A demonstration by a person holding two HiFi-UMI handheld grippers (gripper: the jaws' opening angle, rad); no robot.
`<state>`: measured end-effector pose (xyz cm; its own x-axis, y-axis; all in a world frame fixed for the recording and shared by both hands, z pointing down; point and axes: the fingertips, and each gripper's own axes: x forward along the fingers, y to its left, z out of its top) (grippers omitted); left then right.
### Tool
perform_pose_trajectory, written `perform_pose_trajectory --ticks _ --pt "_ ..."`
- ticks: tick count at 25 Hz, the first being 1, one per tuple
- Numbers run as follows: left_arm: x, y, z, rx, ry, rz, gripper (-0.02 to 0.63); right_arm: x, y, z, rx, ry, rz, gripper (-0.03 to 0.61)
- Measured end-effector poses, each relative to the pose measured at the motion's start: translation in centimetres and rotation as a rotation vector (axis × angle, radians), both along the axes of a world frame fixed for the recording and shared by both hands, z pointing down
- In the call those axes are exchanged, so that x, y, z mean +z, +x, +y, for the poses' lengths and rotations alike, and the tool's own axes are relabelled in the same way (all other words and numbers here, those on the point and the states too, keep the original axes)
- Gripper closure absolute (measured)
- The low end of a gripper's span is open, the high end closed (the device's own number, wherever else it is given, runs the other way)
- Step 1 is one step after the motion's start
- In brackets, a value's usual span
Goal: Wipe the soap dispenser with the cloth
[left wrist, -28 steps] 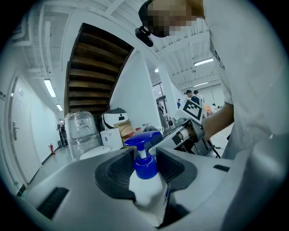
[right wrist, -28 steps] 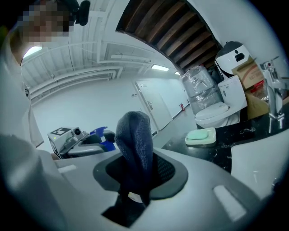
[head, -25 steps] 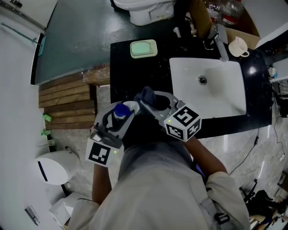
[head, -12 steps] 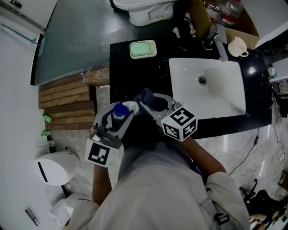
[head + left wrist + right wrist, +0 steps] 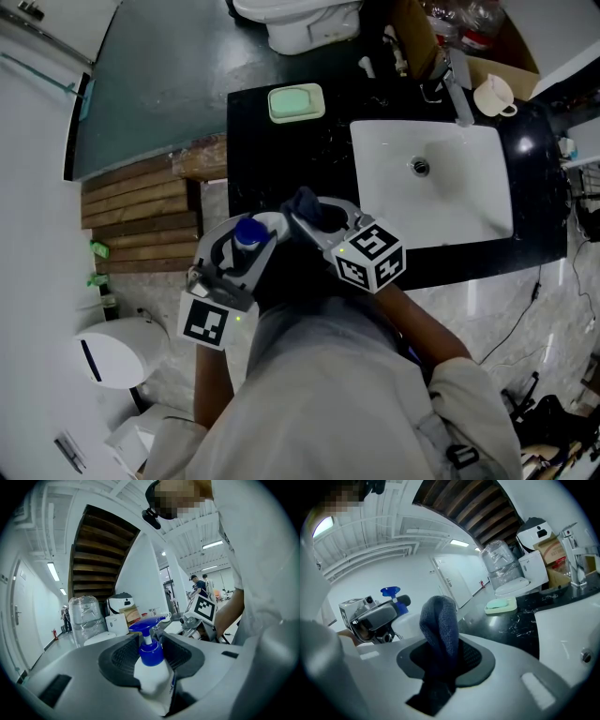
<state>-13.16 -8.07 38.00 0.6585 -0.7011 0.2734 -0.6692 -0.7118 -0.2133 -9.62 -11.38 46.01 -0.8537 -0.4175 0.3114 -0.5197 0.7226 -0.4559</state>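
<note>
Left gripper (image 5: 246, 246), jaws closed on the dispenser (image 5: 151, 670) above the worktop's (image 5: 272, 159) near-left corner, should hold steady while the right gripper (image 5: 443, 656), jaws clamped on the cloth (image 5: 439, 623) nearby, presses it flat against the dispenser's side.

One soap dispenser (image 5: 248, 232), one cloth (image 5: 305, 202), one sink (image 5: 469, 202), one cup (image 5: 495, 97).
</note>
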Motion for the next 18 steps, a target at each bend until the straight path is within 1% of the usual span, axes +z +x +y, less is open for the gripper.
perform_pose_trajectory --ticks 4,8,14,18 --pt "0.0 0.0 -0.1 0.008 0.005 -0.010 0.459 0.5 0.0 -0.1 0.000 -0.002 0.011 0.485" --pt "-0.1 0.0 -0.2 -0.001 0.001 0.009 0.459 0.9 0.0 -0.1 -0.004 0.000 0.030 0.485" --pt "0.1 0.0 -0.2 0.005 -0.006 -0.009 0.459 2.1 0.0 0.0 -0.009 -0.013 0.061 0.485" --pt "0.0 0.0 -0.2 0.006 0.001 -0.001 0.459 2.7 0.1 0.2 -0.013 -0.018 0.075 0.485"
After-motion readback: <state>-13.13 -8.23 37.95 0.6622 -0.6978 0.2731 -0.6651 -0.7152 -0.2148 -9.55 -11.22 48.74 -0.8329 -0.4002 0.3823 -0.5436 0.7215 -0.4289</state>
